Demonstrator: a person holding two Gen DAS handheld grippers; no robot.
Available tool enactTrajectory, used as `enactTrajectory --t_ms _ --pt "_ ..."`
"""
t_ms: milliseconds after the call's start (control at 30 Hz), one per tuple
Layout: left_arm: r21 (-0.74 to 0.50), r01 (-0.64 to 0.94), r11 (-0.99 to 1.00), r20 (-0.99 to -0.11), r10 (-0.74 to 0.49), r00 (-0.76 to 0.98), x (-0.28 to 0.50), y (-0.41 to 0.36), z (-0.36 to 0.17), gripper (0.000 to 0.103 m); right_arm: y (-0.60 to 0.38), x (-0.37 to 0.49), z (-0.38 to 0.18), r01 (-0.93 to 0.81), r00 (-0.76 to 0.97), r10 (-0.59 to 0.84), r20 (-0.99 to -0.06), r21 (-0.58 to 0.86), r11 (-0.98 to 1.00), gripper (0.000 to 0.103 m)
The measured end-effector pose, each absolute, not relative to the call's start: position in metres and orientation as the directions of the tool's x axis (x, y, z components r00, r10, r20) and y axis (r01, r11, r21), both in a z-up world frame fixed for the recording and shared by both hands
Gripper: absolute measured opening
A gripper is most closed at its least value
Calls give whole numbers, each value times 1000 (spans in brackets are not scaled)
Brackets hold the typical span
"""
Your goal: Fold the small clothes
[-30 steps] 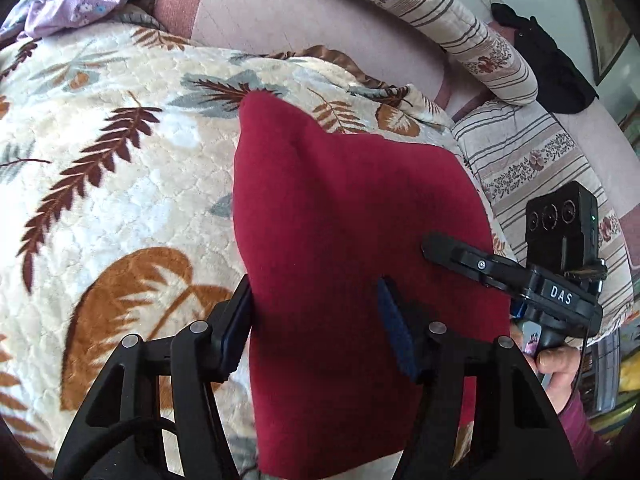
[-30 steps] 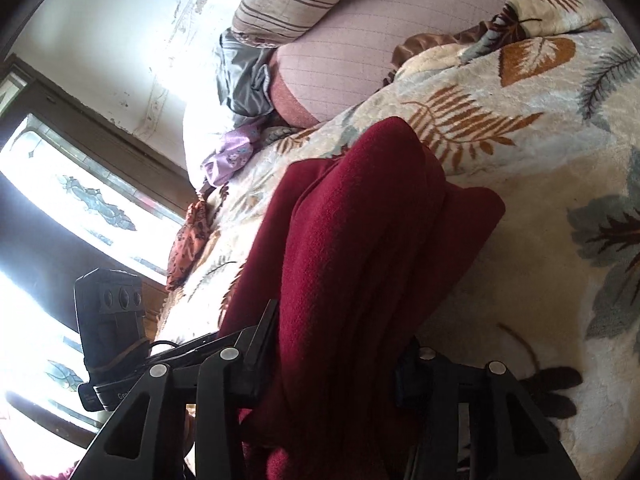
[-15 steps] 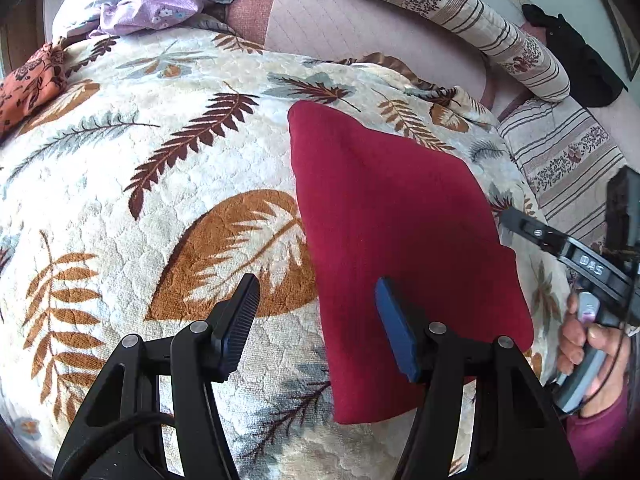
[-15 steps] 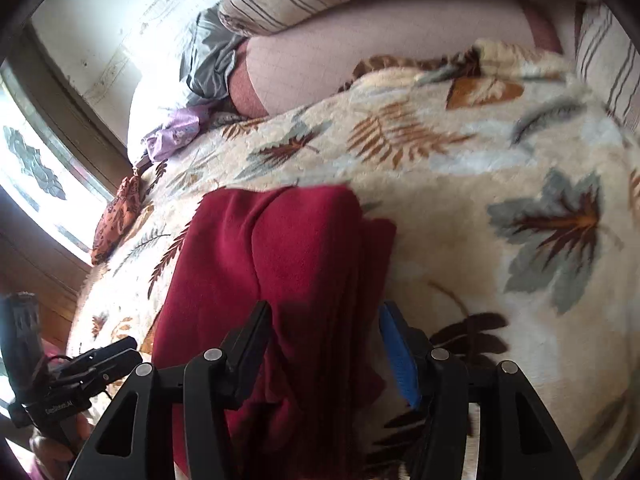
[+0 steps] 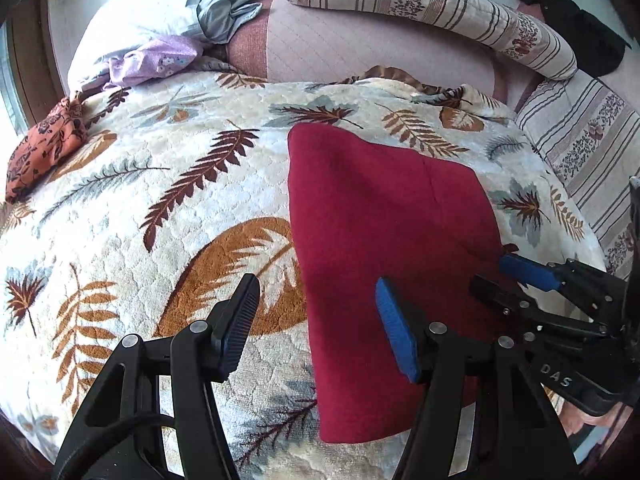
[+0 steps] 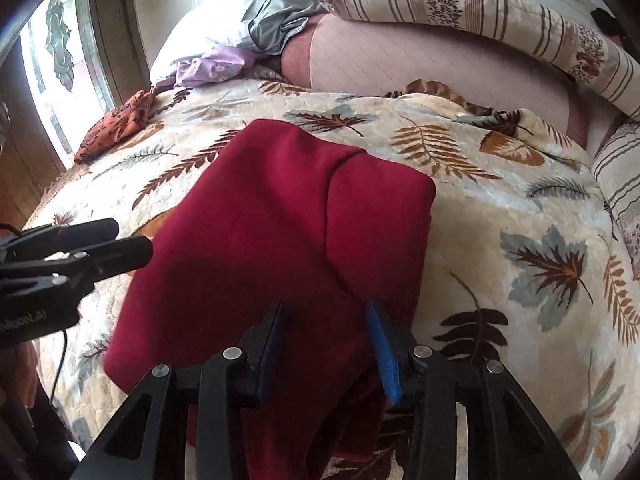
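1. Lying folded on the leaf-patterned blanket, the dark red garment forms a rough rectangle with 1 seam line running down it; in the right wrist view the same garment fills the middle of the frame and its near right corner droops over the blanket's edge toward the camera.
2. The left tongs hang spread wide above the garment's left edge: the left finger is over the blanket, the blue-padded right finger over the red cloth, and nothing sits between them.
3. The right tongs stand apart with a clear gap. Red cloth shows in that gap, but neither pad is pressed closed on it. In the left wrist view these tongs reach in from the right at the garment's right edge, 1 blue pad showing.
4. The left tool also appears in the right wrist view, coming in from the left just beside the garment's left edge.
5. An orange patterned cloth lies at the blanket's far left corner, well apart from the garment.
6. A lilac flowered cloth and a pale grey-blue one are bunched against a white pillow at the head of the bed.
7. A striped bolster runs along the back, with a black item at its far right end.
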State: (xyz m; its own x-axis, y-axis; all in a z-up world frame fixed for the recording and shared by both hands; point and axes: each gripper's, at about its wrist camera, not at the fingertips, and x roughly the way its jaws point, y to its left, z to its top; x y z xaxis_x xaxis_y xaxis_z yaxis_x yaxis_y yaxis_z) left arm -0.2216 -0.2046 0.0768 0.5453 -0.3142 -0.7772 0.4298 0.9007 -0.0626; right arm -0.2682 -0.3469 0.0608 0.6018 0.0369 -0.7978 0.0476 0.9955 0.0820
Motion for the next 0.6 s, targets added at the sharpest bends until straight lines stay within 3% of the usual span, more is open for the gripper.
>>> enactTrajectory --t_ms 233,300,333,600 --pt "-21 407 913 -733 -291 615 -235 -204 91 61 -345 -294 111 122 688 0 -726 116 986 51" --pt "-10 400 916 -724 -282 629 -238 -204 94 61 -344 -300 118 153 700 -24 -713 117 981 74" --pt "-5 396 918 -721 -278 635 -240 -203 95 61 -343 -302 120 168 704 -37 -709 115 979 76" --pt "3 381 924 -719 -263 643 -249 -199 95 61 -341 -308 123 214 708 -67 -703 123 969 76"
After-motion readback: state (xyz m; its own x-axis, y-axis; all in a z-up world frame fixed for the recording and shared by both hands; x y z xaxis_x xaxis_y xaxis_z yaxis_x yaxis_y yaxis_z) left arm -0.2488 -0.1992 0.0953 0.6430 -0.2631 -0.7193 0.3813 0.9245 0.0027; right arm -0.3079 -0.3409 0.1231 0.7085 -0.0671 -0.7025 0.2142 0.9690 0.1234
